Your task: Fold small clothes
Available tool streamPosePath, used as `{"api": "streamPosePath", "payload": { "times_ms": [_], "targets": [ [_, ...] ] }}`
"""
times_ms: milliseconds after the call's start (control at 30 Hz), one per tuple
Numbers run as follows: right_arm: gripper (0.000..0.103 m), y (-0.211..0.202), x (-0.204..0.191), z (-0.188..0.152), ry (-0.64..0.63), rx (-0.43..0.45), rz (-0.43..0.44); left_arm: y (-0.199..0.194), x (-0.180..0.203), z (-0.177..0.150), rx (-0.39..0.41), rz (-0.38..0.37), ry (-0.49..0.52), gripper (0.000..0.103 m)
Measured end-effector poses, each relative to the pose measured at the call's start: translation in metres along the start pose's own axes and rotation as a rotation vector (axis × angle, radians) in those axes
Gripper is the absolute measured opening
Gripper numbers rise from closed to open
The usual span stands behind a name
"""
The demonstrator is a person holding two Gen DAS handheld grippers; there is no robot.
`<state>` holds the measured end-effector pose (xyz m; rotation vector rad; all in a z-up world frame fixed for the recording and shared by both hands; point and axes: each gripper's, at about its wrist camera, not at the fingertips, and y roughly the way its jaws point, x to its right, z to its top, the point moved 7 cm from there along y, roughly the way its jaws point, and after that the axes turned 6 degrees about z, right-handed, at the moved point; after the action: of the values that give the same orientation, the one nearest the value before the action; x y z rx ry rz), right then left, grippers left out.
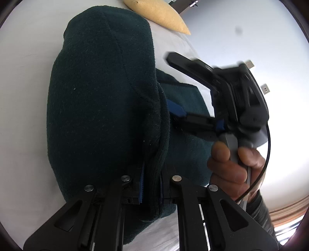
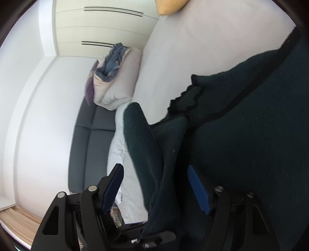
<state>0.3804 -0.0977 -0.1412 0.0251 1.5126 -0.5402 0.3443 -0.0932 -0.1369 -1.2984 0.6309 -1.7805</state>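
A dark green fleece garment lies spread on the white bed. My left gripper is shut on a thick fold at the garment's near edge, with cloth bunched between the blue pads. My right gripper, held by a hand, sits at the garment's right side with its fingers wide apart. In the right wrist view a flap of the garment hangs between the fingers of my right gripper. Its left pad stands apart from the cloth, and the right pad lies against it.
A yellow cushion rests at the far end of the bed. Folded bedding is stacked at the bed's corner beside a grey sofa. A white wardrobe stands behind. Wooden floor shows at the lower left.
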Motion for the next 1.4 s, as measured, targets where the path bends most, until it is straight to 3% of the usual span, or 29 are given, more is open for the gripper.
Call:
{"api": "streamPosePath", "payload": {
  "times_ms": [133, 400, 567, 633, 833, 1033, 1233, 1400],
  "targets": [
    [0.059, 0.011, -0.012, 0.011, -0.015, 0.007, 0.014, -0.002, 0.001, -0.001, -0.005, 0.011, 0.009, 0.010],
    [0.043, 0.027, -0.029, 0.029, -0.106, -0.018, -0.079, -0.003, 0.014, 0.002, 0.006, 0.027, 0.033, 0.010],
    [0.019, 0.034, -0.032, 0.036, -0.175, -0.065, -0.189, -0.004, 0.027, 0.004, 0.013, 0.066, 0.084, 0.010],
    [0.016, 0.029, -0.034, 0.037, -0.201, -0.073, -0.221, -0.006, 0.033, 0.005, 0.015, 0.071, 0.098, 0.010],
    [0.014, -0.005, -0.033, 0.044, -0.281, -0.081, -0.344, 0.000, 0.057, 0.005, 0.002, 0.061, 0.149, 0.010],
    [0.013, -0.069, -0.015, 0.055, -0.295, -0.069, -0.443, 0.014, 0.102, 0.005, -0.016, 0.034, 0.215, 0.010],
    [0.013, -0.107, 0.011, 0.061, -0.251, -0.029, -0.470, 0.038, 0.149, 0.006, -0.043, 0.028, 0.283, 0.010],
    [0.013, -0.127, 0.023, 0.068, -0.228, -0.011, -0.474, 0.047, 0.158, 0.013, -0.062, 0.023, 0.286, 0.010]
  ]
}}
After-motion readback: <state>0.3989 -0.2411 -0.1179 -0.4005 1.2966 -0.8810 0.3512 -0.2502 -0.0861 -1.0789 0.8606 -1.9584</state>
